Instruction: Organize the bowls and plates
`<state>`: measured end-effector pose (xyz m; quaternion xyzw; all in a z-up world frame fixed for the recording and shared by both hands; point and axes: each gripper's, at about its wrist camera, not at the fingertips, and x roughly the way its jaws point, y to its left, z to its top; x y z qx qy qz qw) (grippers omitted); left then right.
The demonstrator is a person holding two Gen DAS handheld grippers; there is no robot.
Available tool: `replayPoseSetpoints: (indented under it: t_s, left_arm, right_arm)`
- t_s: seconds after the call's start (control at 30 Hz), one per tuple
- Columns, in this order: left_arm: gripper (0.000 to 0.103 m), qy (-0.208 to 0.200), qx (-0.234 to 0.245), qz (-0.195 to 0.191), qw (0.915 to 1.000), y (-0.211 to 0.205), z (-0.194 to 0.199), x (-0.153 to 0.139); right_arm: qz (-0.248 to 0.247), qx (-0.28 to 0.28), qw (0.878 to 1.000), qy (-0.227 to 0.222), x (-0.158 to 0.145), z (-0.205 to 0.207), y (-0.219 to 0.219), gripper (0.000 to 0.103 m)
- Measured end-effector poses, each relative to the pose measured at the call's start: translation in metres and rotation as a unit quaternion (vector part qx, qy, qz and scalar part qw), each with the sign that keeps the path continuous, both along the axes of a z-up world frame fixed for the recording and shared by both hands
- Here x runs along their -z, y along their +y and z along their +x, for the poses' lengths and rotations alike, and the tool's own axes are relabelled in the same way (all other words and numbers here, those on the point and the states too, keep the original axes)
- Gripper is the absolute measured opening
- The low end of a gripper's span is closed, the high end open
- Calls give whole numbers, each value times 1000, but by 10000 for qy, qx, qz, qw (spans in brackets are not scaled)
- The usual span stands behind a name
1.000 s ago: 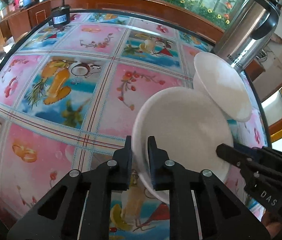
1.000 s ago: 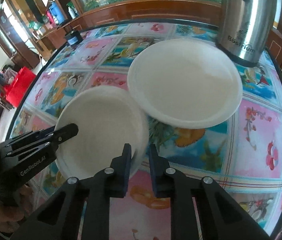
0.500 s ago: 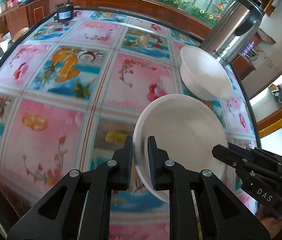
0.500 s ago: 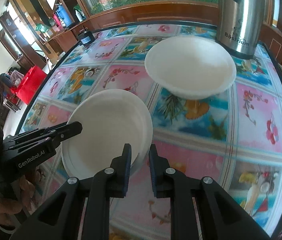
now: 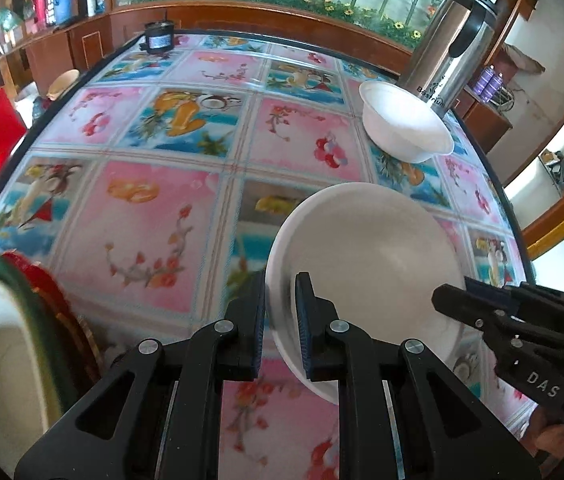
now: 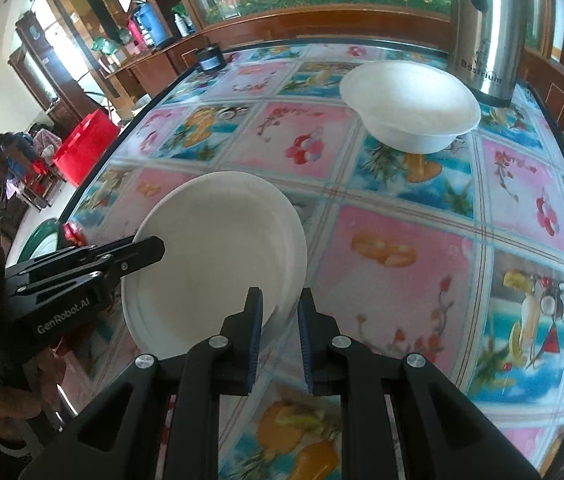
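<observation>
So I've got both grippers on the same white plate [image 5: 365, 264] right now. The left gripper [image 5: 280, 320] is clamped nearly all the way closed on the rim at one side and the right gripper [image 6: 280, 320] does the same on the opposite side. You can see each tool poking into the other camera's view, which tells me they face each other across the plate. Two-sided pinch makes sense to me: the plate looks thin and light, maybe foam or paper, so holding one edge only would probably let it sag or twist.

The plate is off the table, tilted a bit, hanging above the flowery tablecloth [image 5: 154, 208]. It's well apart from the white bowl [image 6: 409, 108], which sits further back, just beside the steel thermos jug [image 6: 485, 28]. Can't tell if bowl and jug actually touch.

Down in the corner of the left view there's a green-rimmed plate [image 5: 2, 344] with something red tucked behind it, at the table edge near me. My guess is that's the stack where plates belong, so the carry is probably headed that way while the bowl waits its turn.

Main worry: both pinches sit right on the lip, so any uneven pull between the hands could bend it or pop one side loose.
</observation>
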<state>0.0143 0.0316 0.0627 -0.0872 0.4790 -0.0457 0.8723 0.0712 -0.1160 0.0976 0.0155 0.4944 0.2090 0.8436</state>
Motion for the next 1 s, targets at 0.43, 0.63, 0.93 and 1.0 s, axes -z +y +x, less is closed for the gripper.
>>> replayPoseSetpoints:
  t_s: [0.43, 0.63, 0.93, 1.0]
  left_arm:
    - [14, -453, -249, -97, 9986, 35, -51, -33]
    - [14, -631, -465, -157, 9968, 60, -69, -47]
    - [14, -749, -690, -170, 9947, 87, -90, -54]
    - [14, -777, -764, -165, 9939, 94, -95, -56]
  right_arm:
    - [66, -252, 9989, -402, -30, -35, 31, 20]
    - [47, -471, 9972, -575, -42, -44, 56, 20]
    - [-30, -724, 9949, -706, -51, -53, 87, 20]
    - [-29, -789, 9943, -722, -53, -54, 94, 20]
